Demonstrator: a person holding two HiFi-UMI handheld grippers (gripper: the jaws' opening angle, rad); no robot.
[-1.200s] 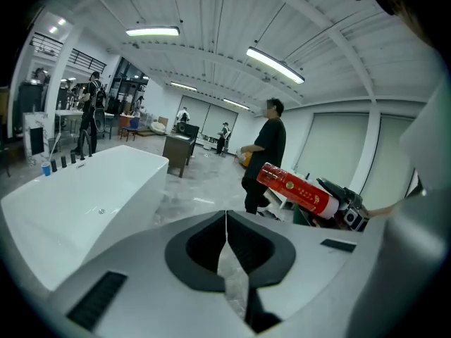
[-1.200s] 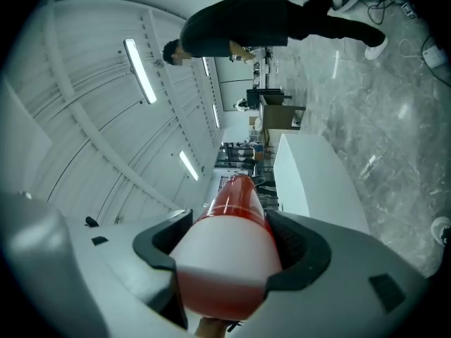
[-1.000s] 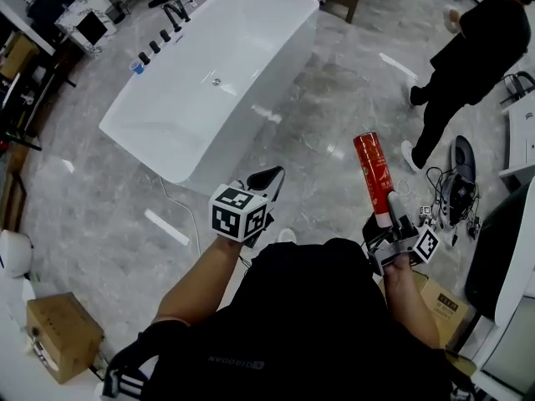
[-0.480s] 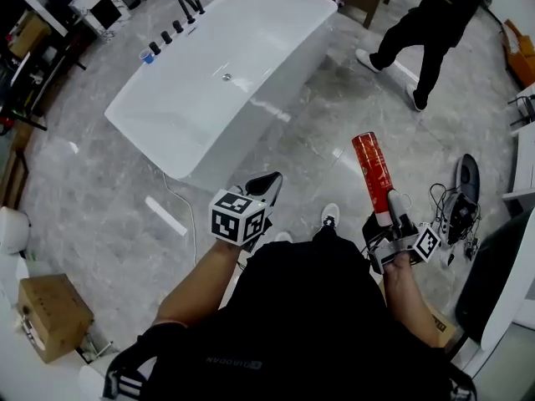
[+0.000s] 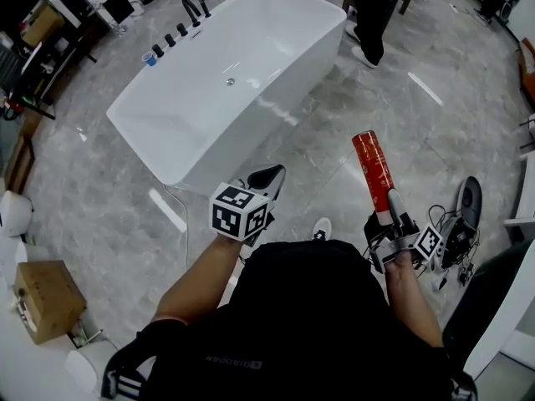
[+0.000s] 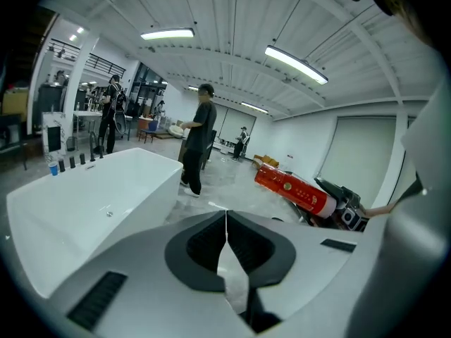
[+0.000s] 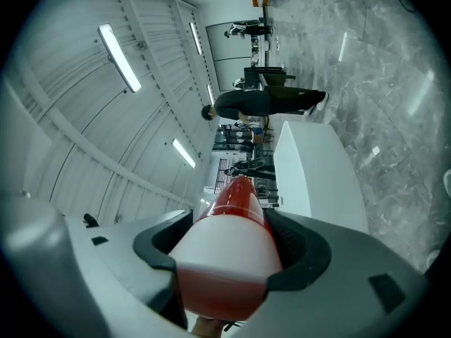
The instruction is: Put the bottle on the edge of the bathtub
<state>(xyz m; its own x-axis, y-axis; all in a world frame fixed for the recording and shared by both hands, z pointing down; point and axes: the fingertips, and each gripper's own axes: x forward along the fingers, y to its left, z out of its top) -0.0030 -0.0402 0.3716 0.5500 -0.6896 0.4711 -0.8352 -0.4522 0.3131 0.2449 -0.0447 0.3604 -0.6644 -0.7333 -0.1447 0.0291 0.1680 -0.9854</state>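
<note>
A person (image 5: 374, 11) stands by the bathtub (image 5: 251, 136); taps (image 5: 171, 37) line its rim

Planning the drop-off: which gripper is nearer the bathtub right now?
Left. The left gripper hangs shut, close beside the bathtub's near side; the right gripper, holding the bottle, is farther away to its right.

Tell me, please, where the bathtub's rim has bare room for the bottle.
On the bathtub, the long rim nearest you is bare along its length, and so is the short end at the head view's lower left. The far long rim is crowded by the faucet, black knobs and blue cup. The right gripper holds the bottle.
</note>
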